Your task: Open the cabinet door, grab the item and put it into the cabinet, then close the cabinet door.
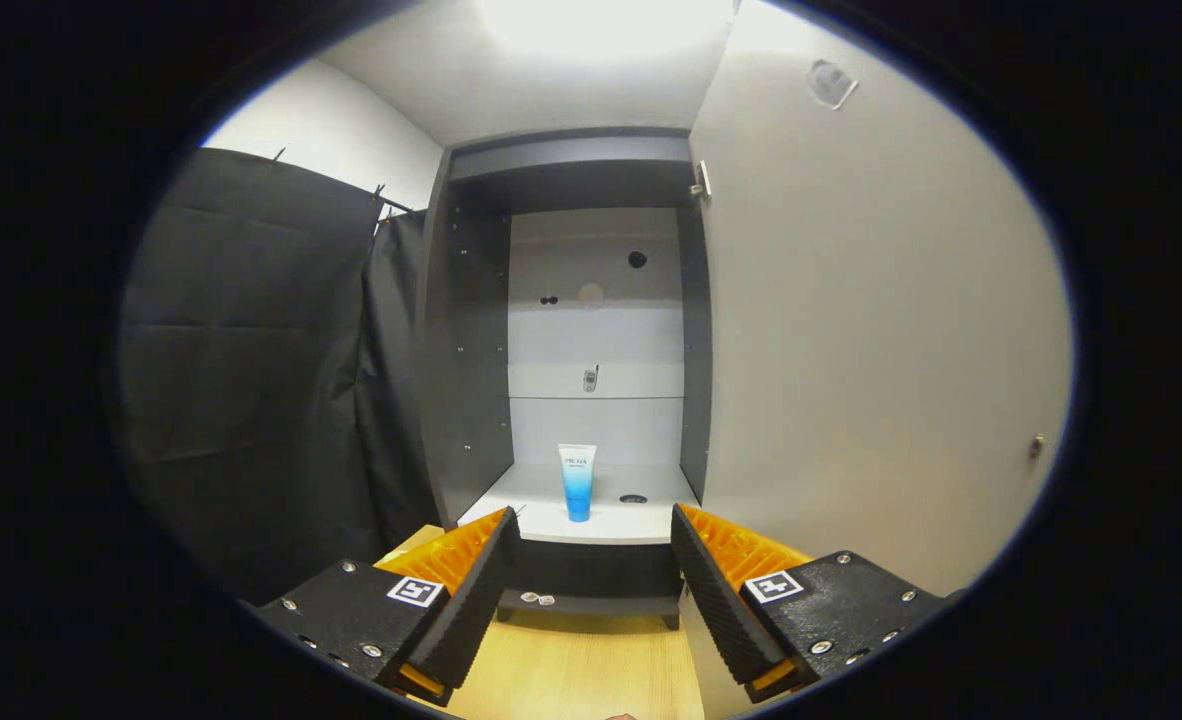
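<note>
Closing the door looks like the step left, and that is where trouble could come. At the left of the frame hangs the black cloth wall, and beside it the grey cabinet stands open. In the lower middle the tube stands on the cabinet's bottom shelf, near the shelf's front lip and well beyond the fingertips. It is upright on its cap, long axis vertical, broad crimped end pointing up. The gripper at the bottom has its fingers spread wide and hold nothing. To the right the open door fills the frame, with a small knob low near its far edge. A hard swing or a bump to the carcass could topple so tall and narrow a thing, and if it fell forward it might catch in the closing gap.
</note>
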`<move>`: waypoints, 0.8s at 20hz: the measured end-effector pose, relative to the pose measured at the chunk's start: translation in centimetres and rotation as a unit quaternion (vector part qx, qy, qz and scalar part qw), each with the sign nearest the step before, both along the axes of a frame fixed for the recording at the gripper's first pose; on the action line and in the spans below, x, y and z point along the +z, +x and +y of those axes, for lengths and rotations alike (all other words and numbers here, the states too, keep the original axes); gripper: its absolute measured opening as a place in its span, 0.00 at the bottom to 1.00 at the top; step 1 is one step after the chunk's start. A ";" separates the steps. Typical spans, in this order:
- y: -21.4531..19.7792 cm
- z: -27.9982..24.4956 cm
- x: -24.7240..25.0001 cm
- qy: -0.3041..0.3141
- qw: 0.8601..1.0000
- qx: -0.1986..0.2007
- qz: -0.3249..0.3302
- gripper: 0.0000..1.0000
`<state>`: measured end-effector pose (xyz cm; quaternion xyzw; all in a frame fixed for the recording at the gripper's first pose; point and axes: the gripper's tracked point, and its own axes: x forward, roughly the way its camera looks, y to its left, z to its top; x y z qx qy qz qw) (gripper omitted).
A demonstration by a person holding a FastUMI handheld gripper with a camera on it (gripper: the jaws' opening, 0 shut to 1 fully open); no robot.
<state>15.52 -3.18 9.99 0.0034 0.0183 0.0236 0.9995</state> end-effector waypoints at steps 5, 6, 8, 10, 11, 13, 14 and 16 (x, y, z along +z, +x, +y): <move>-6.0 -2.3 0.2 -0.004 1.000 -0.010 -0.012 0.94; -7.3 -2.8 0.2 -0.001 1.000 -0.013 -0.015 0.94; -9.7 -4.3 0.8 0.004 0.999 -0.023 -0.026 0.94; -11.8 -6.4 1.6 0.010 0.999 -0.036 -0.038 0.93; -12.6 -7.3 1.9 0.016 0.998 -0.042 -0.044 0.93; -14.1 -10.0 2.0 0.025 0.996 -0.065 -0.047 0.93; -14.7 -11.4 2.1 0.026 0.995 -0.080 -0.048 0.93; -15.4 -14.2 2.1 0.028 0.992 -0.112 -0.051 0.93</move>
